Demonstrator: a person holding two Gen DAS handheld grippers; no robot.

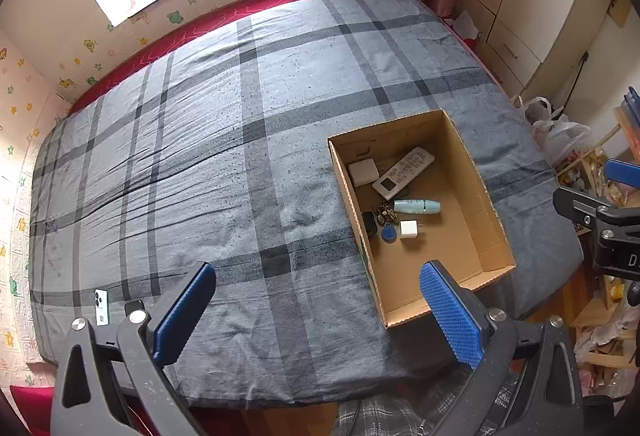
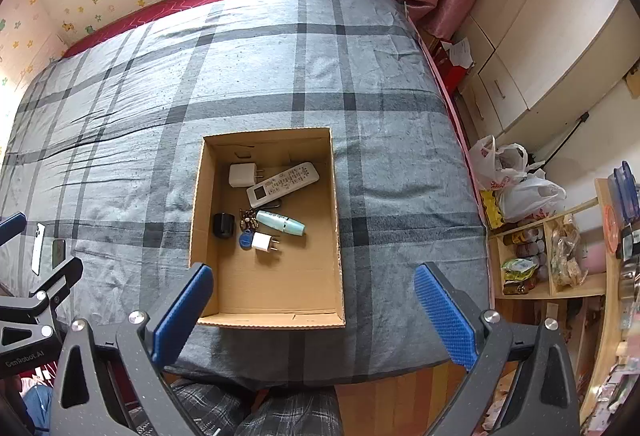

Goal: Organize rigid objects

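Left gripper [image 1: 318, 312] spread wide, empty; right gripper [image 2: 314, 312] likewise; remote [image 2: 282, 183], chargers inside cardboard box [image 2: 338, 236].

Remote control [image 2: 282, 184] button labels too small to read. Key bunch [image 2: 249, 218] partly under mint tube [image 2: 280, 222], key count unclear. Black item [image 1: 369, 223] half hidden by box [image 1: 357, 213] wall in left view. Phone [image 2: 38, 248] seen edge-on, left.

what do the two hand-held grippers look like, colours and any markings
Both match: the left hand-held gripper and right hand-held gripper have dark grey speckled frames with triangular cut-outs and silver round bolt heads. Each finger carries a blue pad with a fine ribbed texture. In the right wrist view, the left unit's body shows white "GenRobot.AI" lettering. Grey plaid trousers show below.
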